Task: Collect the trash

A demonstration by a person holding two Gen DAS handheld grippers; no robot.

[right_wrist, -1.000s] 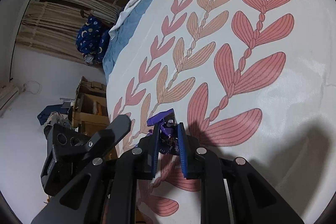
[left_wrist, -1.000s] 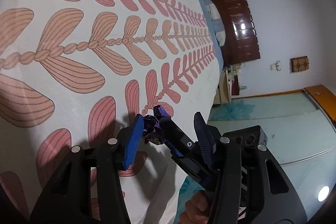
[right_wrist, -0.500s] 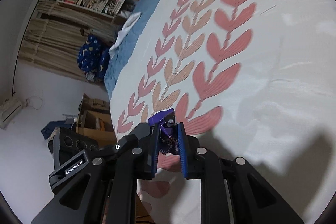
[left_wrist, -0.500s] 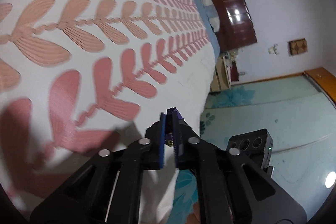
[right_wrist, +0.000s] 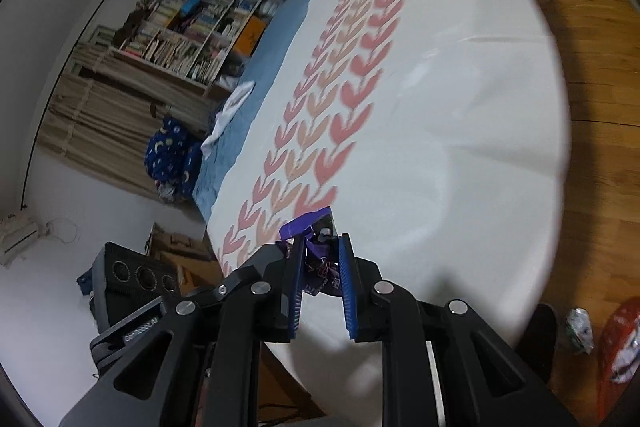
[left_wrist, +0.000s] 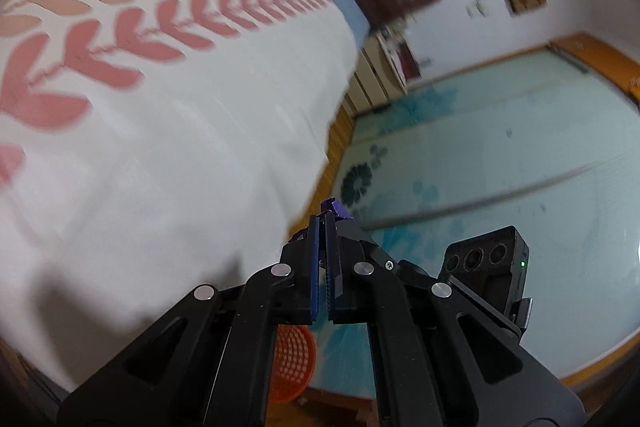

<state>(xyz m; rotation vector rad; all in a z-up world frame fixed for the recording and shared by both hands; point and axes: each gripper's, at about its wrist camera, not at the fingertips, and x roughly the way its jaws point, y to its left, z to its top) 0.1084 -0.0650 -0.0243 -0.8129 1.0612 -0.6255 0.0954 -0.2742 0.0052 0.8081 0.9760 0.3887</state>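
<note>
- The left gripper [left_wrist: 325,223] has its fingers together, empty.
- The right gripper [right_wrist: 322,259] is clamped on the purple wrapper [right_wrist: 316,267] above the bed [right_wrist: 440,155]; a loose pinch could drop it short of the orange basket [left_wrist: 294,363].

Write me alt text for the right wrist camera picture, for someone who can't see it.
The right gripper is shut on a crumpled purple wrapper, held above the foot of a bed covered in a white spread with rows of pink leaves. The left gripper sits at lower left; a bookshelf stands behind, and more litter lies on the wooden floor.
</note>
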